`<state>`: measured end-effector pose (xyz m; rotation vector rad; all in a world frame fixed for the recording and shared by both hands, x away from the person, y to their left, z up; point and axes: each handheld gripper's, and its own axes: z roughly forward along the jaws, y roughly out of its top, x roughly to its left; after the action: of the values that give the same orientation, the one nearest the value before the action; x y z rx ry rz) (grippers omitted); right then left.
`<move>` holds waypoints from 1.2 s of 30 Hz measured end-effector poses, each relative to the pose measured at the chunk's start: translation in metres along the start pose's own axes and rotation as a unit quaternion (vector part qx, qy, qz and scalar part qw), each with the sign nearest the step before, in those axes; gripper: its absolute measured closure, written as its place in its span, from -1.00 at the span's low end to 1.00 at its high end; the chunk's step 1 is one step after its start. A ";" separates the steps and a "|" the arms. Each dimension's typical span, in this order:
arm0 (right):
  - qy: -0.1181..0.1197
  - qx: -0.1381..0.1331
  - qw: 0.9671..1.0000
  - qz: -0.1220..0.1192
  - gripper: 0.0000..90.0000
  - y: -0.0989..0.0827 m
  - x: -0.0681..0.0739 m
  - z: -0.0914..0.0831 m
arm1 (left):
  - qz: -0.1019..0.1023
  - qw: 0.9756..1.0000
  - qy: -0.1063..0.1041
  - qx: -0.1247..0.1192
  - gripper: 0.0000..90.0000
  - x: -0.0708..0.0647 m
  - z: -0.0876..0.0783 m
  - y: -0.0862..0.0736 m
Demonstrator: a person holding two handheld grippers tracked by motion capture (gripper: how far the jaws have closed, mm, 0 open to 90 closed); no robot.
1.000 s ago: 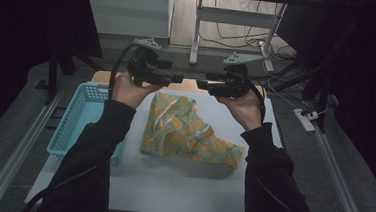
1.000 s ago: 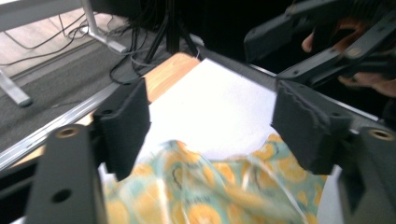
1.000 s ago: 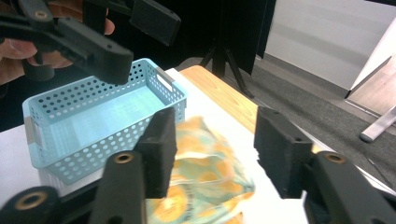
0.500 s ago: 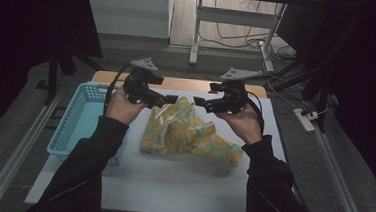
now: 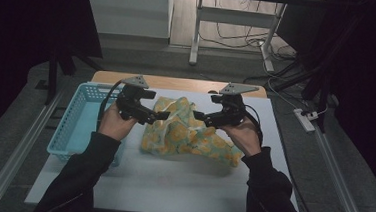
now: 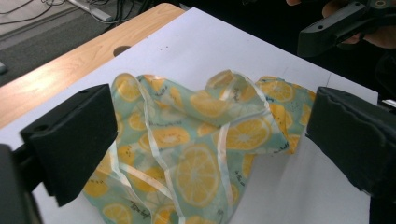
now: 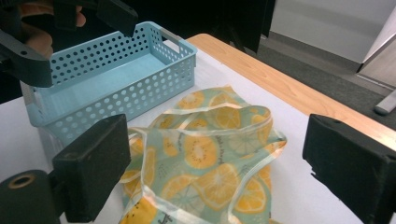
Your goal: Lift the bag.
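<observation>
The left gripper (image 5: 161, 115) hovers over the cloth's (image 5: 189, 133) left edge, jaws just spread wide, gripping nothing. The cloth lies crumpled right of the blue basket (image 5: 77, 123). The right gripper (image 5: 199, 117), likewise freshly opened and empty, hovers over the cloth's right side; bare white table (image 5: 180, 185) lies nearer the person.

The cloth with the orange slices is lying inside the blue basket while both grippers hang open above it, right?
Not quite. The cloth lies on the white table, beside the blue basket, not inside it, as the high view shows. The left gripper and right gripper do hang open above the cloth.
</observation>
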<state>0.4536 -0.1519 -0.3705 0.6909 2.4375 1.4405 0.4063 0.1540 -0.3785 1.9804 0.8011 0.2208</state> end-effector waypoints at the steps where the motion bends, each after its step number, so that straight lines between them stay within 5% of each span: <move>1: 0.002 0.000 1.000 0.000 -0.85 -0.002 0.000 0.000 | 0.000 1.000 -0.001 -0.002 -0.97 0.000 0.000 -0.003; 6: 0.005 0.010 1.000 -0.006 -0.86 -0.017 0.001 0.001 | 0.001 1.000 -0.008 0.000 -0.97 -0.004 -0.002 -0.018; 17: 0.016 0.011 1.000 0.020 -0.97 -0.046 0.000 0.003 | -0.025 1.000 -0.012 -0.001 -1.00 -0.002 0.001 -0.056; 26: 0.004 0.020 0.999 0.040 -0.99 -0.063 0.002 -0.003 | -0.026 1.000 -0.006 0.005 -1.00 -0.007 0.000 -0.075; 36: -0.025 0.035 0.999 0.032 -1.00 -0.079 0.011 -0.015 | -0.029 1.000 0.009 0.008 -1.00 -0.019 -0.013 -0.094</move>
<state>0.4160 -0.1903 -0.4310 0.8173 2.4581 1.3499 0.3439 0.1831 -0.4464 1.9705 0.8720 0.1985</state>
